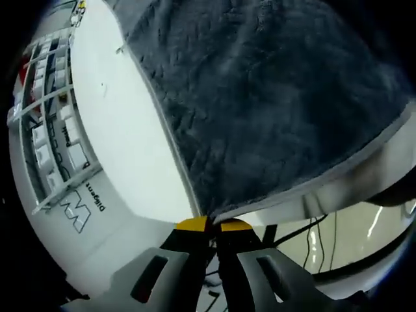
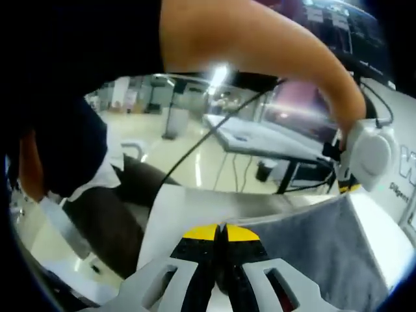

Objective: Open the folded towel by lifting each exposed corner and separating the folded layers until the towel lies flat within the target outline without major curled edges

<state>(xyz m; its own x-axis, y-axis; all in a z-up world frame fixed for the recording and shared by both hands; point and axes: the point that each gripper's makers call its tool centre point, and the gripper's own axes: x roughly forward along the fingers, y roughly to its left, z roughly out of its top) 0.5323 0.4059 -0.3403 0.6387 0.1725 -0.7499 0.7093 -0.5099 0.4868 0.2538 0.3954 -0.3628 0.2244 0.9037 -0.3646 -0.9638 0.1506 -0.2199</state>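
Left gripper view: a dark grey fluffy terry towel (image 1: 260, 104) with a paler stitched hem lies spread over the white bench (image 1: 123, 156), its corner pinched between the left gripper (image 1: 211, 225)'s yellow-tipped fingers. Right gripper view: the right gripper (image 2: 221, 229)'s fingers are pressed together on the towel's near edge.

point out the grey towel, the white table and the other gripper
grey towel (image 1: 260, 97), left gripper view, middle of its fuzzy top surface
white table (image 1: 123, 130), left gripper view, bare top beside the towel's hemmed edge
left gripper (image 2: 367, 156), right gripper view, its white housing under the person's hand
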